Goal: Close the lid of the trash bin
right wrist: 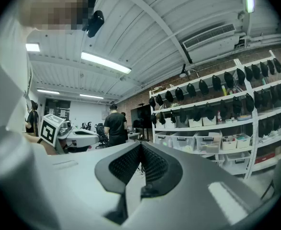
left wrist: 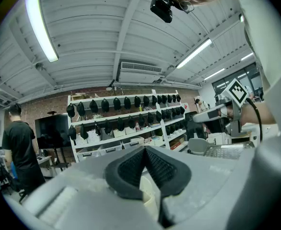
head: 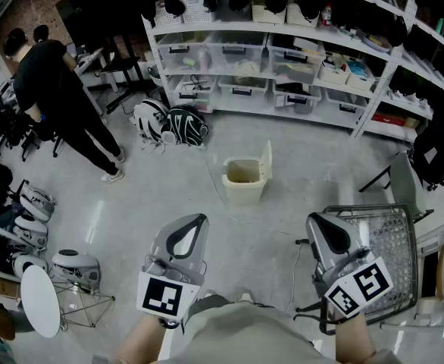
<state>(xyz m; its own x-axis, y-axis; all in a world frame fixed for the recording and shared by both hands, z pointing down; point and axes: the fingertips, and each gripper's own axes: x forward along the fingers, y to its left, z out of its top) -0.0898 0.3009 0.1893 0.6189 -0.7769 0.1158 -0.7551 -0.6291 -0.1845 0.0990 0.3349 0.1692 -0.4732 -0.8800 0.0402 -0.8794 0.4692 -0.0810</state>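
A cream trash bin (head: 244, 180) stands on the grey floor in the middle of the head view, its lid (head: 267, 161) hinged up on the right side and standing upright. The bin's mouth is uncovered. My left gripper (head: 192, 224) is held low at the near left, well short of the bin, jaws shut with nothing between them. My right gripper (head: 320, 222) hovers at the near right, also shut and empty. In the left gripper view the black pads (left wrist: 131, 169) meet at the tip. In the right gripper view the pads (right wrist: 123, 164) likewise touch.
White shelving (head: 282, 51) with bins lines the back wall. A person in black (head: 51, 89) stands at the far left. Backpacks (head: 169, 125) lie below the shelves. A wire cart (head: 385, 252) is close on my right, and a round white table (head: 40, 302) and helmets (head: 74, 268) on my left.
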